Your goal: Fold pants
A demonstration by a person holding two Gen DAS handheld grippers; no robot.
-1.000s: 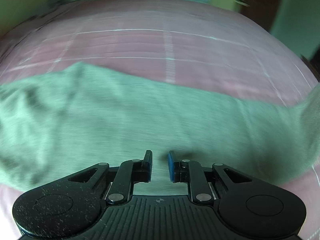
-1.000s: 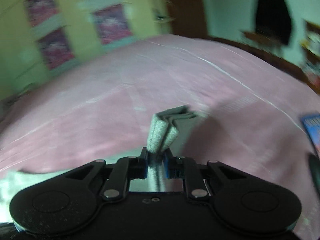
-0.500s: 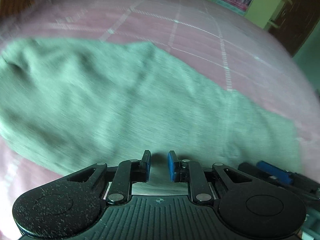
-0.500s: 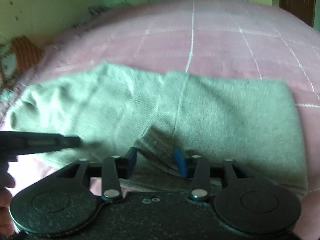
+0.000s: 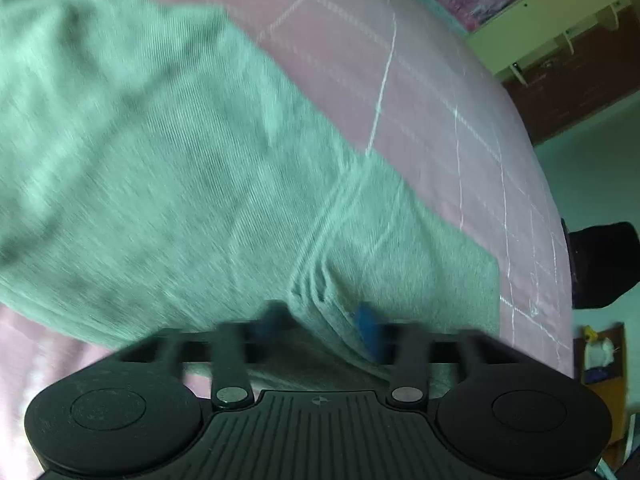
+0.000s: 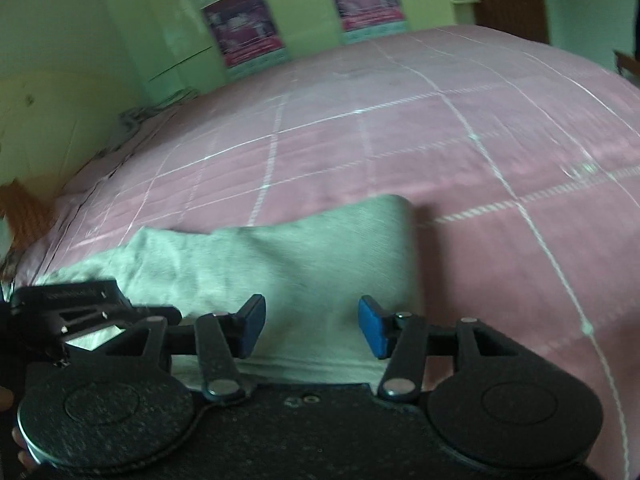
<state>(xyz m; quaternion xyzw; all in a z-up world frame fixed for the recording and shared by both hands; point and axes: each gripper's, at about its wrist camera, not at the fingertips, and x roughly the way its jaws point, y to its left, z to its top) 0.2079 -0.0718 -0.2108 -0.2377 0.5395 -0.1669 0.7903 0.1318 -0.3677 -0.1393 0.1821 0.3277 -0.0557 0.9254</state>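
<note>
The grey-green pants (image 5: 168,168) lie folded on the pink bed cover (image 5: 360,40). In the left wrist view my left gripper (image 5: 320,324) is open, its blurred jaws on either side of a raised fold of stacked layers (image 5: 320,292) at the near edge. In the right wrist view the pants (image 6: 288,256) lie flat, their folded end at the right. My right gripper (image 6: 312,326) is open and empty just above the near edge. The left gripper's body (image 6: 80,312) shows at the left of that view.
The pink checked bed cover (image 6: 440,140) stretches far behind and to the right of the pants. Green cupboards with posters (image 6: 240,28) stand beyond the bed. A dark object (image 5: 600,264) and a small shelf sit off the bed's right side.
My right gripper let go of the pants' end and pulled back from them. My left gripper opened wide and moved right along the pants to the raised fold.
</note>
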